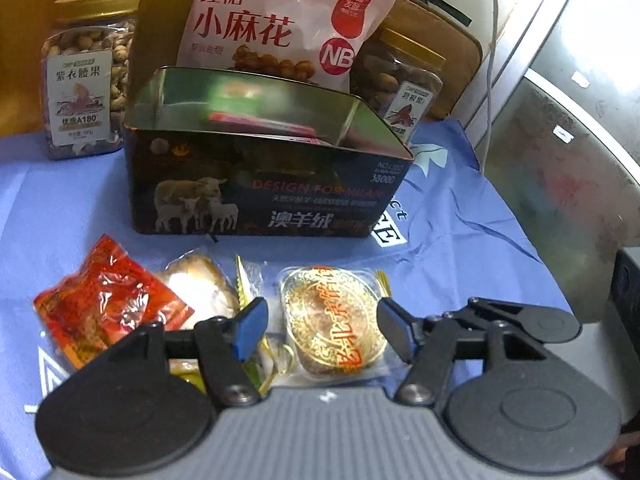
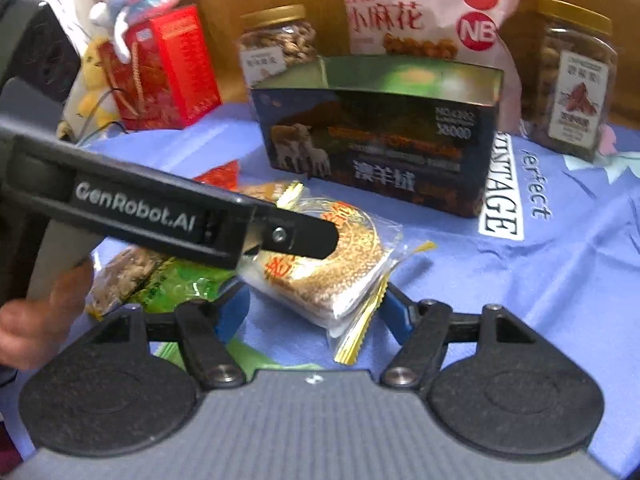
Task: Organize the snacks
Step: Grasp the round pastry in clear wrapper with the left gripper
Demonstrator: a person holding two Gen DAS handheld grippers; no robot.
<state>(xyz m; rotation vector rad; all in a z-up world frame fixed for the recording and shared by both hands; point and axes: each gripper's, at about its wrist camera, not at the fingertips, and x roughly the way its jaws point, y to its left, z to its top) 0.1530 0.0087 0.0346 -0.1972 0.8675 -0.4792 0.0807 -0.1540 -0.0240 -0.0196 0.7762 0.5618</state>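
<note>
Straddling clear-wrapped round pastry (image 1: 336,320) with red-gold lettering, left gripper (image 1: 322,326) and right gripper (image 2: 316,312) parted, untouching.

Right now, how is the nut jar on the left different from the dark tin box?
The nut jar is see-through and tall with a gold lid on; the tin box is dark, low and wide, printed with sheep, and open on top. The jar looks full of nuts; the box looks mostly empty. Both stand upright on the blue cloth.
</note>
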